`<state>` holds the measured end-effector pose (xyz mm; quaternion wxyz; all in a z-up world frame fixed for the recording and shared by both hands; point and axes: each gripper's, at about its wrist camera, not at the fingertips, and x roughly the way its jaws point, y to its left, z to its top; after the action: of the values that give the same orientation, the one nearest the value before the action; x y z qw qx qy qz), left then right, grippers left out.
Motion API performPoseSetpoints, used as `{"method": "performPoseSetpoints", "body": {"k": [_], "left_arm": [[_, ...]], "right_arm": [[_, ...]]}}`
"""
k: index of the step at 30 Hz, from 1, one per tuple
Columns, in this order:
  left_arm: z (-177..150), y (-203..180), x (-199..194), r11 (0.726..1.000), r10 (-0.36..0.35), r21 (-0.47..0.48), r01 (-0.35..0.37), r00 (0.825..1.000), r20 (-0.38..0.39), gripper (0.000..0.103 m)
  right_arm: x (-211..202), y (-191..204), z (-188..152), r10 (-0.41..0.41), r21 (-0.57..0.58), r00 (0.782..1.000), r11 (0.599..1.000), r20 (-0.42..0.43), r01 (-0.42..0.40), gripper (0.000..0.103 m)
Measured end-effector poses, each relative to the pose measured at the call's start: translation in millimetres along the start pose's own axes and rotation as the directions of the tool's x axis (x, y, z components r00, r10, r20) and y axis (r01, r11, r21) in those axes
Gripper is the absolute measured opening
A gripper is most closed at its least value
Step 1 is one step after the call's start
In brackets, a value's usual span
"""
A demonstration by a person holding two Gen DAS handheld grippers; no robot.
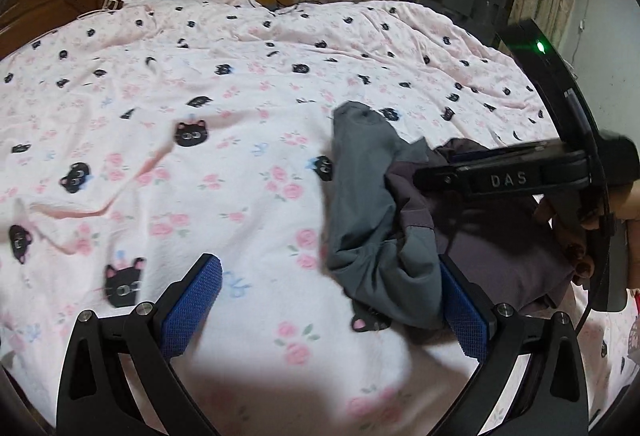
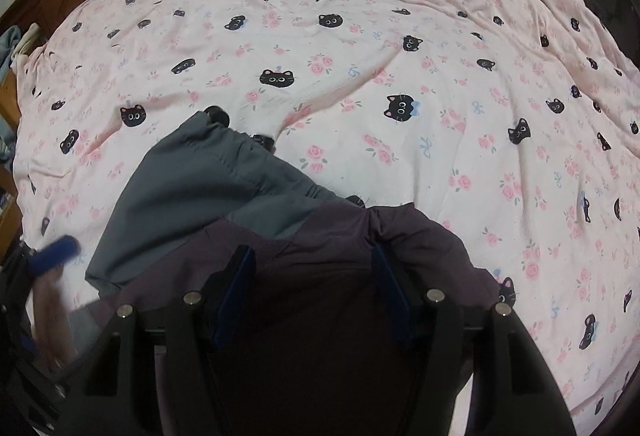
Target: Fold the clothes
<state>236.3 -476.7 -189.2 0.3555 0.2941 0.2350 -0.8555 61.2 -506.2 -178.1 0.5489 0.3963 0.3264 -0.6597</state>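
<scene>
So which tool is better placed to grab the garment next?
Probably the right tool: it sits open directly over the grey-and-purple garment. The left tool, also open, mostly spans bare bedsheet, touching only the garment's edge.

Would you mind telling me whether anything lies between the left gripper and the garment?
Nothing visible does: the left gripper is open, and only bare bedsheet separates it from the grey and purple garment.
</scene>
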Motion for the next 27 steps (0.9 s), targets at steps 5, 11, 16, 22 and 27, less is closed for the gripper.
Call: {"method": "performPoseSetpoints", "body": {"k": [5, 11, 16, 22, 27], "left_arm": [[-1.5, 8.8, -11.1, 0.998, -0.003, -0.055, 0.004, 1.0, 0.021, 0.103], [9.4, 4.2, -49.6, 0.993, -0.102, -0.043, 0.112, 0.977, 0.185, 0.103], [31.6, 5.7, -37.2, 0.997, 0.07, 0.03, -0.076, 0.984, 0.167, 0.103], [61.0, 32.0, 21.6, 0.995, -0.057, 0.08, 0.068, 0.991, -0.123, 0.103], [60.9, 35.4, 48.0, 0.979, -0.155, 0.082, 0.185, 0.944, -0.291, 0.103]], "right_arm": [[0.5, -0.6, -2.3, 0.0, -0.005, 1.0, 1.0, 0.006, 0.0, 0.063], [-0.2, -1.3, -5.4, -0.003, -0.006, 1.0, 1.0, 0.017, 0.003, 0.063], [-1.8, -3.9, -8.2, 0.008, 0.001, 0.999, 1.0, 0.032, -0.008, 0.063], [-3.3, -7.3, -12.8, 0.024, 0.006, 0.998, 1.0, 0.059, -0.025, 0.063], [-4.5, -10.2, -16.6, 0.039, 0.01, 0.996, 0.999, 0.083, -0.04, 0.063]]}}
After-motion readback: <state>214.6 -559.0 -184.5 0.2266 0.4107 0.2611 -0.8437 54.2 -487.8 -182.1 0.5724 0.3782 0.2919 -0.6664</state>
